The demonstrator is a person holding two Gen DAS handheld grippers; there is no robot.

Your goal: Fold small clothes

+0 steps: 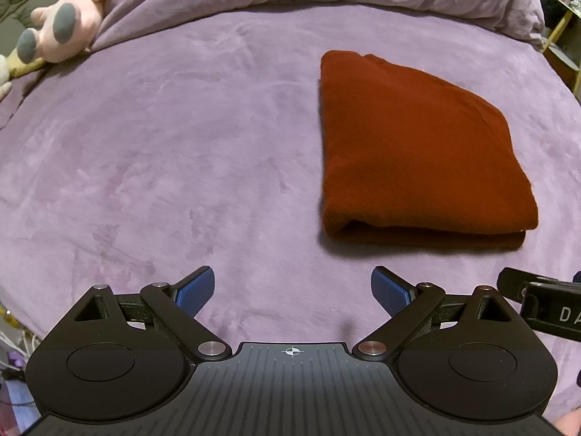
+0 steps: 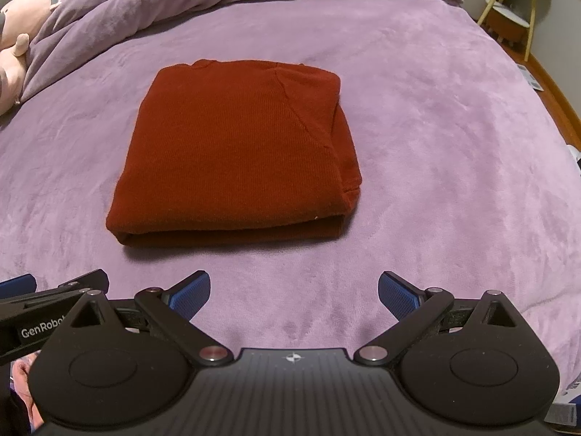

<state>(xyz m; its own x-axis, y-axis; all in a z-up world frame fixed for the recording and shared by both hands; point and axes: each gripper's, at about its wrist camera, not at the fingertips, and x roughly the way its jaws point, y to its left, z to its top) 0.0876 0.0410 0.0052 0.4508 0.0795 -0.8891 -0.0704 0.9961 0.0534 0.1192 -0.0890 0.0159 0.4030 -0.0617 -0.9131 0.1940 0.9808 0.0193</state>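
Rust-red knit garment (image 2: 236,152) folded into a rectangle on plush purple blanket (image 2: 435,145). Left gripper (image 1: 292,290) and right gripper (image 2: 294,292) near its folded edge, both spread wide, empty.

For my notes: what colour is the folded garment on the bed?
The folded garment is dark rust red, plain with fine ribbing. It shows best in the right wrist view.

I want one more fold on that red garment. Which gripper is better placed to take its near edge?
Probably the right gripper: the folded red garment lies almost straight ahead of its open jaws. From the left gripper, also open, the garment sits off to the right.
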